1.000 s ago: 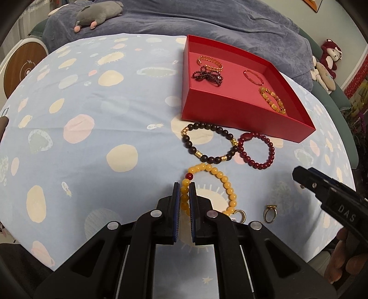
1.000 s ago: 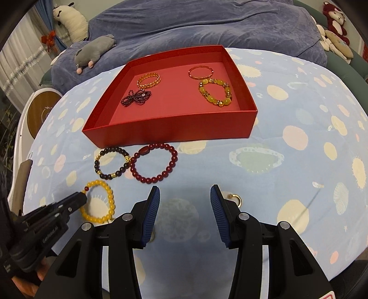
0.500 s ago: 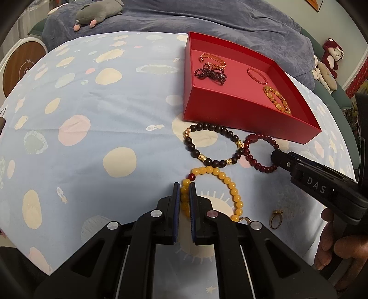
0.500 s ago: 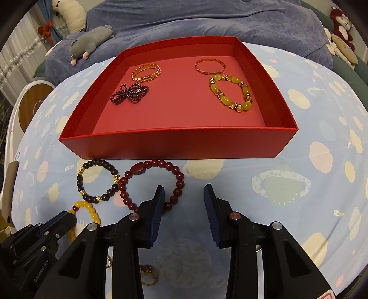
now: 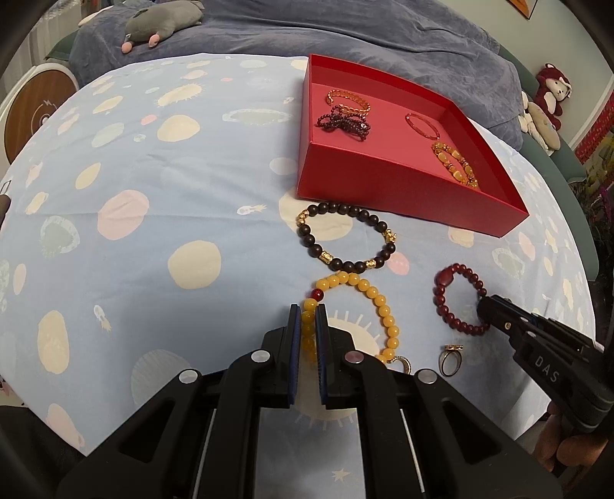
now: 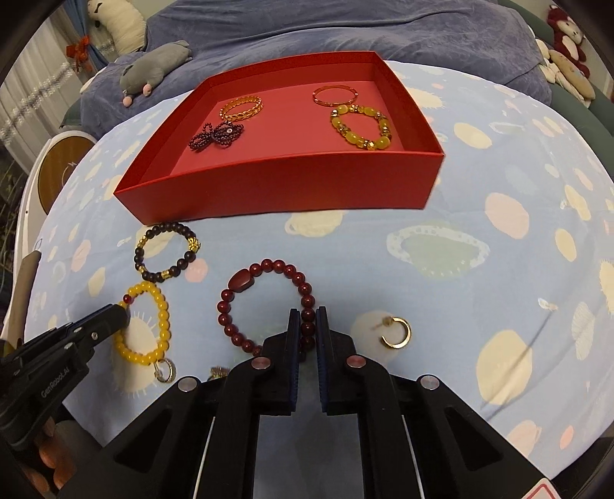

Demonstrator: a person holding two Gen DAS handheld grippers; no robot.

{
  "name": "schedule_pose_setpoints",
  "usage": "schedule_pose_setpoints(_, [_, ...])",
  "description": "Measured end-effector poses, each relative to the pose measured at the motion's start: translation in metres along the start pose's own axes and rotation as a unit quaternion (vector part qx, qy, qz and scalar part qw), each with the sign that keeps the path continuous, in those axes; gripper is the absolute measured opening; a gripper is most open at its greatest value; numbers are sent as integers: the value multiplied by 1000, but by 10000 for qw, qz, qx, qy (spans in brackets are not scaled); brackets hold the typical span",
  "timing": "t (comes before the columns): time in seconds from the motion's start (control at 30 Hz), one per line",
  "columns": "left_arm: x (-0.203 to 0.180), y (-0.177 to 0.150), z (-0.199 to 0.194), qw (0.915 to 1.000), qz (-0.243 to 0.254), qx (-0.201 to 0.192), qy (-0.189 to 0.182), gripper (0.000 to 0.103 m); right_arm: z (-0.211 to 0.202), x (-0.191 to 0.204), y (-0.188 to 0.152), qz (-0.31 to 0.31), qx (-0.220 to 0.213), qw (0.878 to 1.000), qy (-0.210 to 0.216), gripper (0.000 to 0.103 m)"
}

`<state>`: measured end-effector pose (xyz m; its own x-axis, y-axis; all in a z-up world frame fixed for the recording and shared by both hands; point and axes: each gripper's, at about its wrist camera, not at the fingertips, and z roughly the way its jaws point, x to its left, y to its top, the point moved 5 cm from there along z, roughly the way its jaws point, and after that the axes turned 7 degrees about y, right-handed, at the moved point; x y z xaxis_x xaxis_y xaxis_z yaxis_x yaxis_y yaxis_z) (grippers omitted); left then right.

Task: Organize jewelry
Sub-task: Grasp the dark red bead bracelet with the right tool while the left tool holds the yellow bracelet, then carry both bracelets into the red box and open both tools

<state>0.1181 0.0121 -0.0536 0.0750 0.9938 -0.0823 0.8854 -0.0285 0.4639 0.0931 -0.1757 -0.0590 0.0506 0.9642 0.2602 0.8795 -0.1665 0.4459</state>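
Note:
My left gripper (image 5: 309, 311) is shut on the near side of a yellow bead bracelet (image 5: 378, 303), which lies on the spotted blue cloth. My right gripper (image 6: 307, 313) has its jaws closing, and the pads press on the beads of a dark red bracelet (image 6: 276, 265). In the left wrist view that red bracelet (image 5: 460, 270) lies to the right, with the right gripper (image 5: 485, 305) at its edge. A black bead bracelet (image 5: 345, 209) lies just in front of the red box (image 5: 403, 184), which holds several pieces of jewelry.
Two rings (image 5: 449, 359) lie near the yellow bracelet, and a gold hoop earring (image 6: 397, 334) sits right of my right gripper. A grey plush toy (image 5: 161, 19) rests on the dark blue blanket behind the box. More plush toys sit at the far right.
The right gripper's jaws came together on the red bracelet and dragged it away from the black bracelet, toward the near right. The left gripper kept still on the yellow bracelet.

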Motion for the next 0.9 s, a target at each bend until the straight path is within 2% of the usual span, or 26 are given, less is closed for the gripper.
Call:
schedule_pose_setpoints(0.2, [-6, 2, -13, 9999, 35, -94, -66, 7, -29, -11, -6, 150, -201, 9997, 48, 8])
schedule_pose_setpoints(0.5, [-32, 21, -45, 9985, 261, -379, -309, 7, -67, -13, 12, 210, -593, 9979, 143, 8])
schedule_pose_setpoints(0.9, [-71, 86, -79, 9923, 377, -854, -810, 7, -87, -7, 68, 73, -1021, 9945, 237, 8])
